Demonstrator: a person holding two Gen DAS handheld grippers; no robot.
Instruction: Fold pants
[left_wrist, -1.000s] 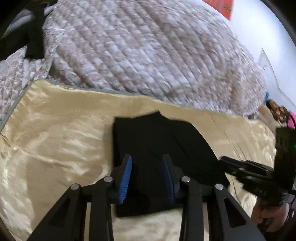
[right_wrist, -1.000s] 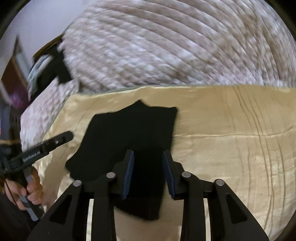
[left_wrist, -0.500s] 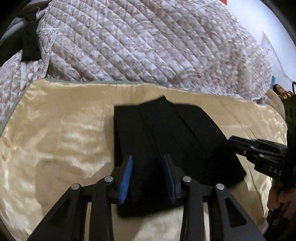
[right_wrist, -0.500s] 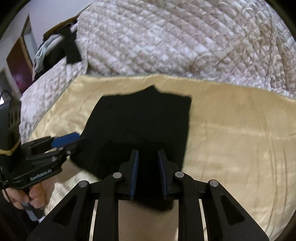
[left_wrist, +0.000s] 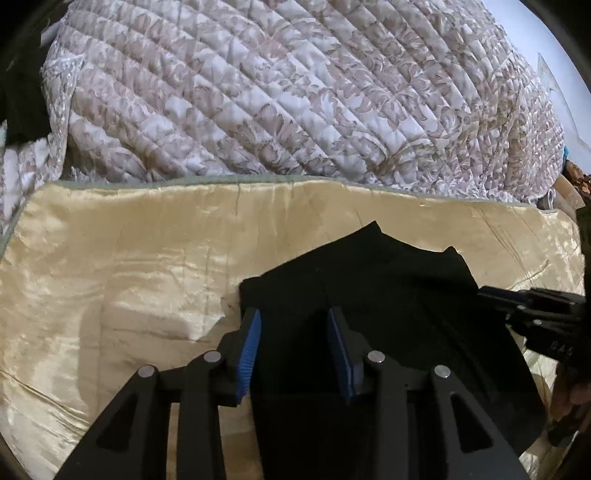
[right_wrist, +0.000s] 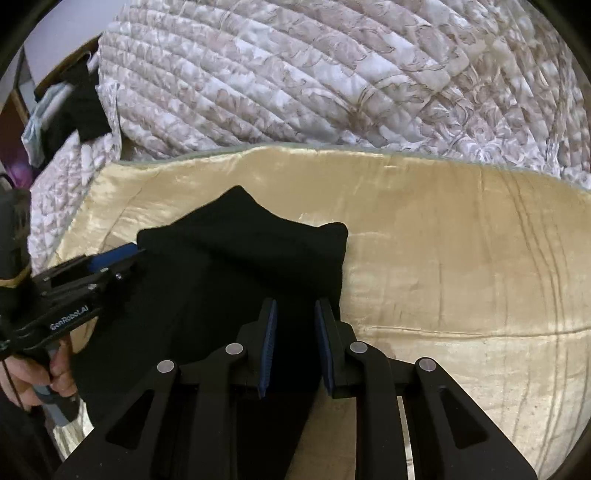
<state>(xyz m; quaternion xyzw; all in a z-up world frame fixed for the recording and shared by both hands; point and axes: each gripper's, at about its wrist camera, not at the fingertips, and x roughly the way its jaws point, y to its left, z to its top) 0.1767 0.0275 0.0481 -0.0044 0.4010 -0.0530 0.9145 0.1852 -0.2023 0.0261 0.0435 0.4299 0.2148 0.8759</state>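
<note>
The black pants (left_wrist: 388, 295) lie folded and flat on a gold satin sheet (left_wrist: 129, 258); they also show in the right wrist view (right_wrist: 229, 266). My left gripper (left_wrist: 293, 350) is open over the pants' near left part, nothing between its blue pads. My right gripper (right_wrist: 293, 343) hangs over the pants' near right edge, jaws partly open with a narrow gap and nothing gripped. Each gripper appears in the other's view: the right one (left_wrist: 528, 306) at the pants' right side, the left one (right_wrist: 92, 273) at their left side.
A quilted floral bedspread (left_wrist: 295, 92) rises behind the sheet. Dark and light clothes (right_wrist: 66, 107) are piled at the far left. The sheet (right_wrist: 461, 277) lies bare to the right of the pants. A hand (right_wrist: 33, 373) holds the left gripper's handle.
Both grippers have moved closer and lower over the near end of the pants. The right gripper's jaws narrowed from one second ago. The pants have not shifted.
</note>
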